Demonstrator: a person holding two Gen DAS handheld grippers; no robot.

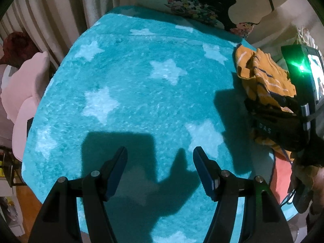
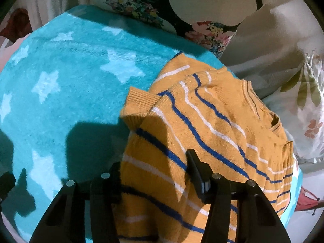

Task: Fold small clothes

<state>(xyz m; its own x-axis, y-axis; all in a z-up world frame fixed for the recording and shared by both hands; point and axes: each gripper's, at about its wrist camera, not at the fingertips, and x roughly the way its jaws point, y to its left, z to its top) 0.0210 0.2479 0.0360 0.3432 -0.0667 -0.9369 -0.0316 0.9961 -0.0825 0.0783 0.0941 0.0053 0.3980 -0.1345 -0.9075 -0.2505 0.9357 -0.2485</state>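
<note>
While the left claw [image 1: 160,158] is hanging over the blanket [image 1: 141,77] with its jaws standing well apart and nothing between them, the right claw [image 2: 156,166] is closing on the sweater [image 2: 202,121].

Nearest, left view: two black fingers with blue pads [image 1: 202,172], pointing steeply down; only bare turquoise pile and their own shadow are showing between them.

Nearest, right view: a thick fold of sweater is lying between the right claw's jaws. One finger [image 2: 196,168] is resting on top of the knit; the other is lying against the fold's left edge, mostly hidden by it. Whether the pads are pressing firmly, I cannot tell.

Middle: the sweater, orange knit with blue and white stripes, is lying crumpled at the blanket's right edge, one ribbed cuff [image 2: 137,105] turned up, the neck opening [image 2: 273,121] facing away. In the left view the right claw's body, with a green light [image 1: 301,67], is covering part of it.

Beyond: the blanket, turquoise with pale stars, is spreading across the whole surface.

Far: a floral cushion [image 2: 131,0] is lying at the back edge; something pink [image 1: 26,93] is sitting at the left.
</note>
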